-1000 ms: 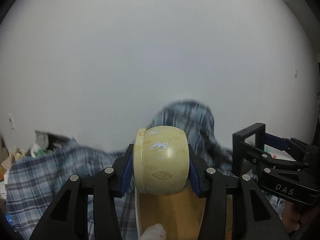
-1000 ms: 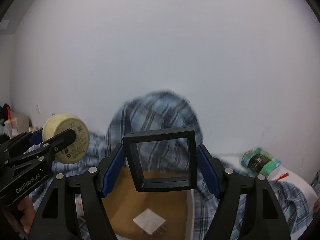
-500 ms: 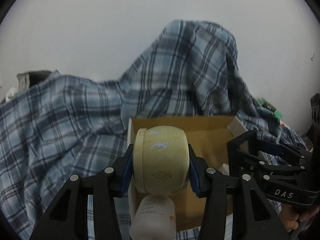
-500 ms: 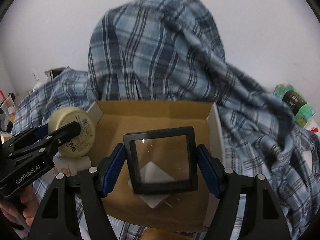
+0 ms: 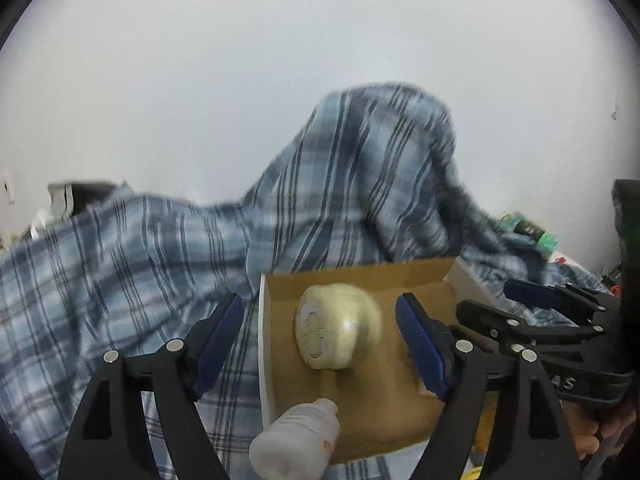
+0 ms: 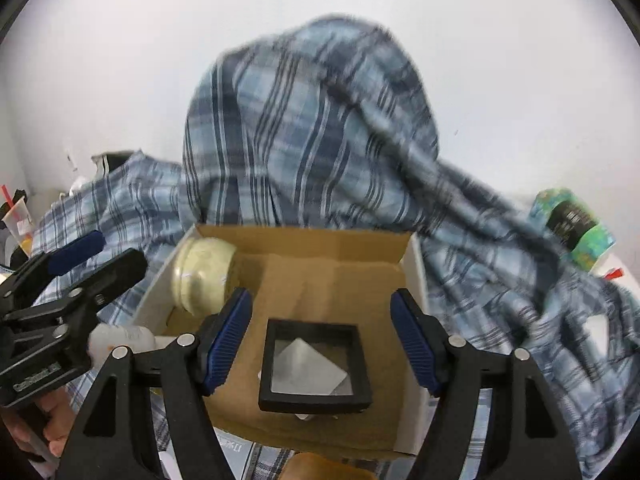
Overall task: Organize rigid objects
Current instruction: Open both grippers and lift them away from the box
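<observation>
Cream jar [image 5: 338,326]: blurred, markings unreadable; seen inside cardboard box [image 6: 372,256], between but clear of the wide-spread left gripper [image 5: 320,340]. Black frame [image 6: 314,366]: laid on box floor, a white object partly hidden beneath; unheld between the wide-spread right gripper [image 6: 320,344].

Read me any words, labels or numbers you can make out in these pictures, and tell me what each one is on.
"AS", the end of a partly hidden word: on the right gripper body, left wrist view.
Print on the left gripper body: too blurred to read.
Dark label on the green wrapped roll: too small to read.
Print on the white bottle: blurred.
Yellow tin: nothing readable.
</observation>
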{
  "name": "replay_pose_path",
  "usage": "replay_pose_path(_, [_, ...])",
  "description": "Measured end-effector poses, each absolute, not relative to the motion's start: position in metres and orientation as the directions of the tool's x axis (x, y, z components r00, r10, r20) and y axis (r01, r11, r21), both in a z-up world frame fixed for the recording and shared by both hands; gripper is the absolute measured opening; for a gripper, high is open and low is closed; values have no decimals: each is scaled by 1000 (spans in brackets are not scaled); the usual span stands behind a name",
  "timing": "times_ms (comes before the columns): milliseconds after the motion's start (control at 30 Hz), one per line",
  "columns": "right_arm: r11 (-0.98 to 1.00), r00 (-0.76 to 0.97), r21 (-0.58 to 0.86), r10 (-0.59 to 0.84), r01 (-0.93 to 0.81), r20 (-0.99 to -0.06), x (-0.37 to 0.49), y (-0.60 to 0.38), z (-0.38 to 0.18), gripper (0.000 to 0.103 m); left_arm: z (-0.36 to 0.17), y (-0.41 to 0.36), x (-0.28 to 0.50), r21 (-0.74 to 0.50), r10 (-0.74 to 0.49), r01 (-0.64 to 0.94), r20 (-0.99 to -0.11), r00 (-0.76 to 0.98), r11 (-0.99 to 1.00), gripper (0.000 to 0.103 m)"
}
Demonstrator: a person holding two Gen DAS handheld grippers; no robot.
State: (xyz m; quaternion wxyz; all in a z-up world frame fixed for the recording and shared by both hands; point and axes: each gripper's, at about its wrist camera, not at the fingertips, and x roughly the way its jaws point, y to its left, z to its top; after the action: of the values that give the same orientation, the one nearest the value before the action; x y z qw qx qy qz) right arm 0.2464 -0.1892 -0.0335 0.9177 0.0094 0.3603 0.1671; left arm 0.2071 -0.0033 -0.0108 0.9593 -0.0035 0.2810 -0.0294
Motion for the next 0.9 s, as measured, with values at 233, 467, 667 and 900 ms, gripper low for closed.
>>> replay_pose_path(233, [950,723,134,303,-283,-620,213,-206,13,72,48,-7,153,11,-49,59,-406,913,998,90])
replay_pose_path(467, [954,809,87,291,-288,-510,150,-221,46,76,72,-10,88,42,-73,90,-310,948,995,103])
replay_pose_path(667, [956,856,72,287,-285,-430,104,-234,53,92,62,-7,55,17,-111,123,-325,939,992,103])
replay_pose_path(900, [959,879,66,278,-274,-388,73,-244,40,98,34,9,46,-45,-128,120,-396,909,992,103])
